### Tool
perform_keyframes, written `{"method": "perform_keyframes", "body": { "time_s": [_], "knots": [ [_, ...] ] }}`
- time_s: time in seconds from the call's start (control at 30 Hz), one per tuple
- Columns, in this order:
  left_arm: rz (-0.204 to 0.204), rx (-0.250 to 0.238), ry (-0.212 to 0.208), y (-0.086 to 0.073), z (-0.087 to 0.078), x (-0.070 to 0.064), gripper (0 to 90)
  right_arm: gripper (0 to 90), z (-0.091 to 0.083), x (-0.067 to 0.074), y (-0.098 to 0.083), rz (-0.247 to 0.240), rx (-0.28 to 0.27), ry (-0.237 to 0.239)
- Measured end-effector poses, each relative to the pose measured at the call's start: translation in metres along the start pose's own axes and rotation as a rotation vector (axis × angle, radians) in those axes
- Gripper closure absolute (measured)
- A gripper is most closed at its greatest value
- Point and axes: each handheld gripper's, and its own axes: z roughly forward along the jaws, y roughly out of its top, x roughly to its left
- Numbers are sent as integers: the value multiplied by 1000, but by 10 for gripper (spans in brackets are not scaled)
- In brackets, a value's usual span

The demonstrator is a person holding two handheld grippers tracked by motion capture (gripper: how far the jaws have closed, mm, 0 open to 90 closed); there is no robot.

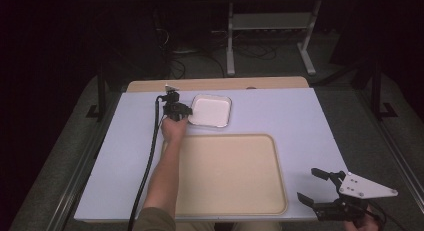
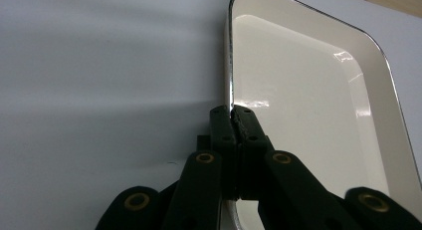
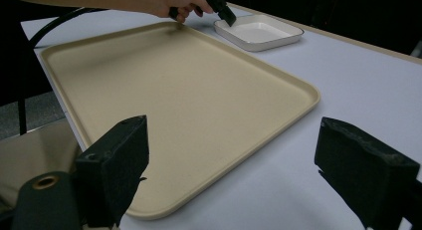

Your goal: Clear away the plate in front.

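A small white square dish with a dark rim sits on the pale table, just beyond the big beige tray. My left gripper is shut on the dish's left rim; in the left gripper view the jaws pinch that rim of the dish at the left gripper's tips. My right gripper stands open at the table's near right corner, nothing between its pads. The right gripper view looks across the tray to the dish.
The pale lavender table top has a wooden strip along its far edge. A black cable trails from the left gripper along the forearm. Beyond the table stands a grey metal stand on dark floor.
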Motion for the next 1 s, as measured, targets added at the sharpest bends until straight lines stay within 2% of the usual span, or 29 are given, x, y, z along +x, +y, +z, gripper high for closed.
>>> {"method": "perform_keyframes", "body": {
  "time_s": [0.2, 0.27, 0.47, 0.57, 0.77, 1.0],
  "knots": [
    [-23, -27, 17, 1, -5, -2, 887, 129, -1, 0, 0, 1, 0, 0],
    [-27, -54, 2, 2, -10, -4, 887, 129, 0, 0, 0, 2, 1, 0],
    [-32, -83, -13, 5, -21, -6, 887, 129, 0, 0, 0, 2, 3, 0],
    [-20, -94, -20, 7, -31, -8, 886, 129, 0, 0, 0, 2, 2, 0],
    [-31, -116, -40, 10, -46, -7, 886, 129, 0, 1, 0, 1, 3, -1],
    [-7, -126, -29, 10, -63, -7, 886, 129, 0, 1, 0, 5, 2, -6]
  ]
}}
